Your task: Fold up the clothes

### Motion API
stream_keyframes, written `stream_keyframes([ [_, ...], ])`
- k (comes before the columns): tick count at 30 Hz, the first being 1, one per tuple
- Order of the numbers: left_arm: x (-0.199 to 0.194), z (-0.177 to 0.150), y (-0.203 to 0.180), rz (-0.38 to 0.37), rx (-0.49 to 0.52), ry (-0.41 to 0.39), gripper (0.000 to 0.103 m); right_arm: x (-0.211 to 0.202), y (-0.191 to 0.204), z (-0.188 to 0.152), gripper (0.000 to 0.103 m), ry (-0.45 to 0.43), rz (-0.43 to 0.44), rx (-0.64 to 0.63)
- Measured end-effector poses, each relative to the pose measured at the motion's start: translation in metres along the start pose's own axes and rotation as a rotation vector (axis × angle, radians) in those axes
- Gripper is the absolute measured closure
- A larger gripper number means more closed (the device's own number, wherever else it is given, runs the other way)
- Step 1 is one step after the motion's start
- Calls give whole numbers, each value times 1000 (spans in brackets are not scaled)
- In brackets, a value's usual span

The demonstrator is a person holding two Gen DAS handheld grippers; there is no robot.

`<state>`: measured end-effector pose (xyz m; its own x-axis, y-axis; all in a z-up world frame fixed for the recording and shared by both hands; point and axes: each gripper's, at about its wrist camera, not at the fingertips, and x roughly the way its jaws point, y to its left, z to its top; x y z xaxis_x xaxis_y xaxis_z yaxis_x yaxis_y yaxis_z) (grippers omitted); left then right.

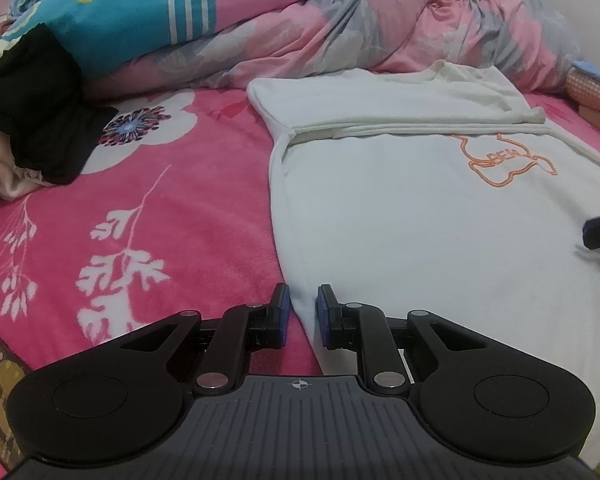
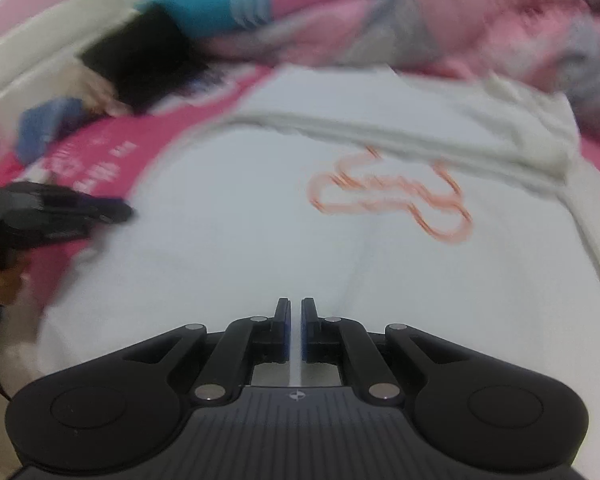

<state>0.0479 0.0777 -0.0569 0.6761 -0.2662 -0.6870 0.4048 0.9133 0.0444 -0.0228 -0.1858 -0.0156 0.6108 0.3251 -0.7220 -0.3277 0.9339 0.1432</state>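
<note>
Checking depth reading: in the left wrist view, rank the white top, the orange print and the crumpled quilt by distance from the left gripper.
From the left gripper:
1. White top, its edge at the fingers.
2. Orange print, farther right.
3. Crumpled quilt, at the back.

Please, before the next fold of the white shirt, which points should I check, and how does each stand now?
1. Left tool at the white shirt near edge, jaws open around it: ok.
2. Right tool holding fabric: cannot tell; jaws almost shut, view blurred.
3. Top part folded down above the orange print: ok.
4. Shirt lying flat on the pink blanket: ok.
5. Black garment apart from the shirt: ok.
</note>
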Motion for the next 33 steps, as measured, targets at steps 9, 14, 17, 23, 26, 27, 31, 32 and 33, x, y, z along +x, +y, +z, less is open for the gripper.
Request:
stream_keyframes([
  [9,0,0,-2,18,5,2,85,-34,9,-57,82,66,20,-13],
  [14,0,1,-6,34,27,9,85,-68,11,-69,81,117,-8,-7],
  [17,0,2,-8,47,32,14,85,-65,7,-47,81,20,-46,-33],
  [23,1,4,-3,43,10,22,81,-8,-17,-23,81,-33,-108,-25],
  [26,1,4,-1,37,3,21,80,-17,-34,-48,82,-36,-87,35],
  [27,1,3,-1,35,2,19,80,-28,-39,-56,82,-35,-84,60],
  [31,-2,1,-1,35,10,-1,79,-70,-54,-87,83,0,-156,101],
  [32,-5,1,-1,36,2,-2,79,-78,-56,-89,84,-2,-163,117],
  [33,-7,1,0,37,-9,-3,79,-85,-59,-90,84,-3,-170,132],
])
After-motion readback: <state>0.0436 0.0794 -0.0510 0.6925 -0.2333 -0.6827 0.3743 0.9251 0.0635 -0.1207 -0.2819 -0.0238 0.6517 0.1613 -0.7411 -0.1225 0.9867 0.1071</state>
